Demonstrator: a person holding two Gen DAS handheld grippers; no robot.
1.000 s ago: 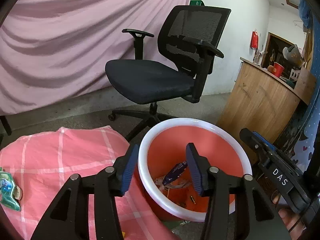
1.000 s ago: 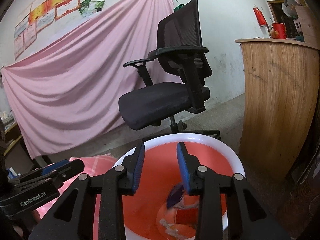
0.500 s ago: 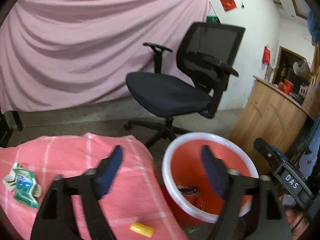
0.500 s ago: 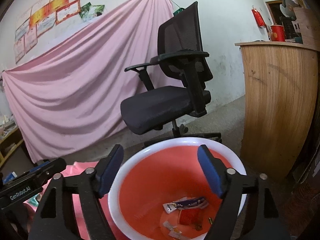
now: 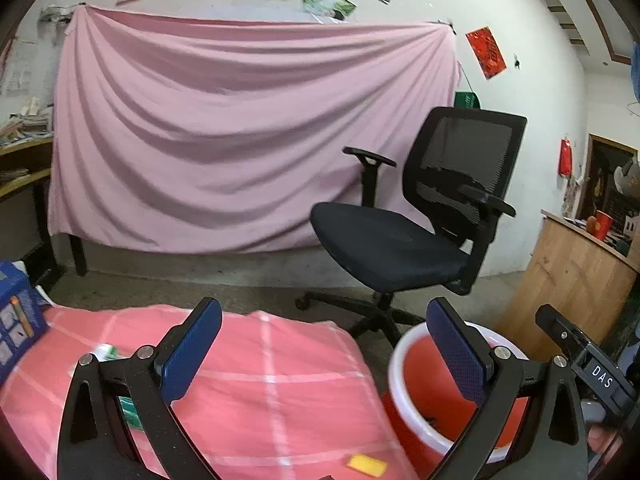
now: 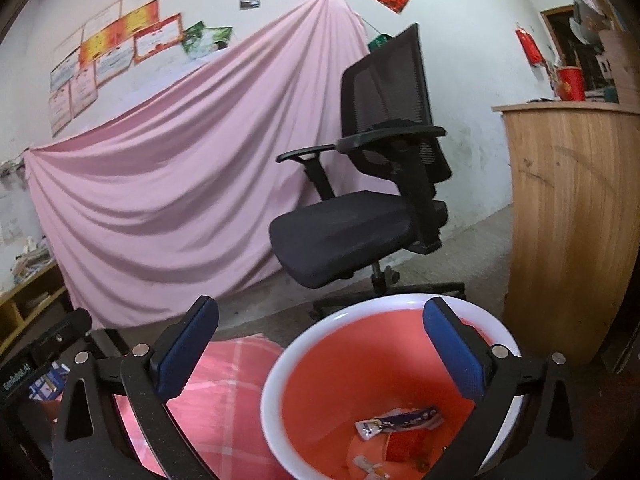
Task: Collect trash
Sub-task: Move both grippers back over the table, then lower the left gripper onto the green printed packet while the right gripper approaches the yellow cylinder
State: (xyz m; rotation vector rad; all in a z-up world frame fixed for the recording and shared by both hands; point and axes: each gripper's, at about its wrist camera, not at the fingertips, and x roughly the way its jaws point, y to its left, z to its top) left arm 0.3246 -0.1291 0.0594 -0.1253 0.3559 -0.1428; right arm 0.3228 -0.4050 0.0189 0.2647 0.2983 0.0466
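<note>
A red bin with a white rim [image 6: 320,332] stands on the floor beside a pink checked cloth [image 5: 280,384]; it also shows in the left wrist view [image 5: 404,344]. Wrappers [image 6: 400,420] lie at its bottom. My right gripper [image 6: 320,352] is open and empty above the bin. My left gripper [image 5: 324,352] is open and empty above the cloth's right part. A yellow piece [image 5: 366,465] and a green-white wrapper [image 5: 106,354] lie on the cloth.
A black office chair [image 5: 408,232] stands behind the bin before a hanging pink sheet [image 5: 220,140]. A wooden counter [image 6: 572,220] is at the right. A blue box [image 5: 16,320] sits at the cloth's left edge.
Both grippers opened wide and a blue-white wrapper dropped into the bin. The left gripper swung left from over the bin to over the cloth.
</note>
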